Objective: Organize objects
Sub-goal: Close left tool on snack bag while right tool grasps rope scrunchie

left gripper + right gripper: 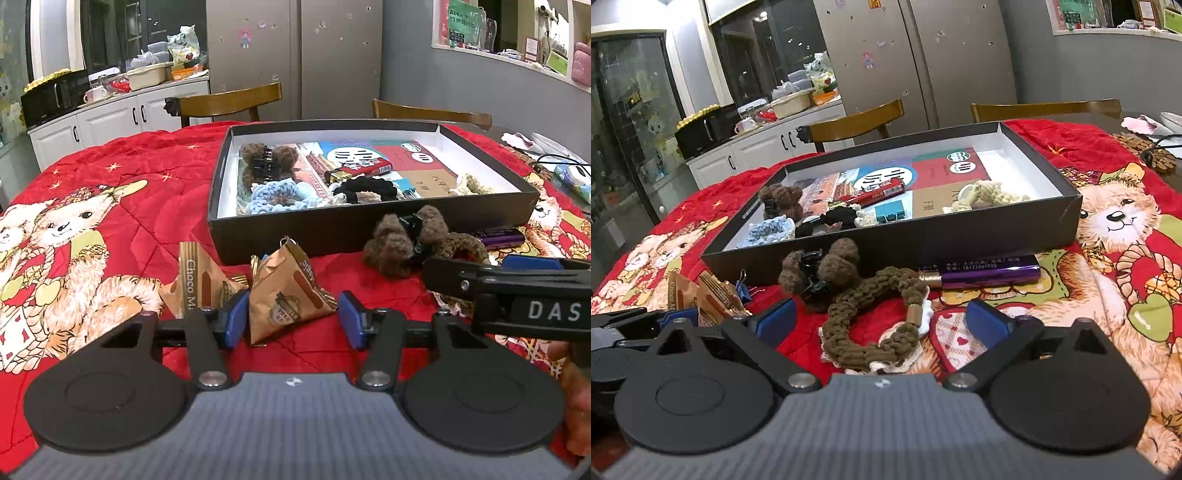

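On the red bear-print blanket [122,177], at the left, lies a brown "Choco" snack packet [195,280]. Just beside it a second brown snack packet [288,295] stands between the blue pads of the left gripper [293,317]; the left pad [236,314] touches its edge, the right pad seems apart from it, so the jaws are half closed and not yet gripping. Behind is the black box [332,229] with scrunchies and a red lighter inside. In front of the box lie a brown fuzzy hair claw [822,273], a brown braided scrunchie [875,325] and a purple lighter [990,275]. The right gripper [882,321] is wide open around the scrunchie, without touching it.
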Tool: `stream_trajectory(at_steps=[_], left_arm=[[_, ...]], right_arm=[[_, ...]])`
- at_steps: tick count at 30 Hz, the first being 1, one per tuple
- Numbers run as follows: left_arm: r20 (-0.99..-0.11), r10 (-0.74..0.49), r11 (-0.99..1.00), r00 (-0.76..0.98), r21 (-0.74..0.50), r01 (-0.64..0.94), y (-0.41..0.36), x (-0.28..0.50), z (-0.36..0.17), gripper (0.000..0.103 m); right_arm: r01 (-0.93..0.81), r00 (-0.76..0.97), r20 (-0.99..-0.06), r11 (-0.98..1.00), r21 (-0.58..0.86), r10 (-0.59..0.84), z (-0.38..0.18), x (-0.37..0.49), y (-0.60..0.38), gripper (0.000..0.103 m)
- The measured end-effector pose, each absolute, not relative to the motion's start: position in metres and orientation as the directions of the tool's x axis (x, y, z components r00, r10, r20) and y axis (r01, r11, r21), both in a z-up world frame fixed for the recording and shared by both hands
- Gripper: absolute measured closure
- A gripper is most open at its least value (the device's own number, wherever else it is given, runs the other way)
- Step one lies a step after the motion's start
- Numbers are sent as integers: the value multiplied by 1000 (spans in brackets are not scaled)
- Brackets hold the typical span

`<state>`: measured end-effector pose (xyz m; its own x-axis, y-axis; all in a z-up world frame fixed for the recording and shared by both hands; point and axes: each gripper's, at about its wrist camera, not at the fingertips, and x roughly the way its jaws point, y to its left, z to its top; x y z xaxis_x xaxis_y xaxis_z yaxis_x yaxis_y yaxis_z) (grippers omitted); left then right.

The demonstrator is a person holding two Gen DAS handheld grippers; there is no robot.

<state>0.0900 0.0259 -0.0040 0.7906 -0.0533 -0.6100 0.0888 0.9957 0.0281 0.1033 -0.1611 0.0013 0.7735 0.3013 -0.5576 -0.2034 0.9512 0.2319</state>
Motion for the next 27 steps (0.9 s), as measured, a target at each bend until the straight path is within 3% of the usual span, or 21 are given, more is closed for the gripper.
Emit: stream_trajectory(at_steps=[6, 12, 14, 18, 24, 26, 27], left_arm=[[-593, -38, 996, 804, 48, 82, 23, 88, -5, 47], [-586, -28, 996, 810, 48, 69, 23, 88, -5, 47], [-584, -22, 998, 811, 38, 54, 24, 88, -5, 47], [-577, -12, 999, 817, 36, 40, 25, 86, -5, 47], [-569, -4, 998, 823, 45, 36, 23, 84, -4, 47], [-571, -3, 998, 821, 44, 35, 23, 84, -4, 47], [-571, -1, 998, 821, 45, 33, 22, 84, -4, 47]], right_arm=[[-203, 774, -562, 954, 219, 293, 1, 104, -159, 8], [-187, 784, -562, 963, 192, 264, 1, 103, -158, 26], [-194, 784, -560, 963, 189, 268, 1, 102, -157, 37], [-208, 782, -557, 959, 191, 281, 2, 101, -157, 44], [-215, 777, -553, 952, 216, 301, 2, 102, -161, 72], [-222, 772, -552, 948, 229, 314, 2, 102, -161, 86], [-223, 772, -551, 947, 231, 316, 2, 101, -162, 87]])
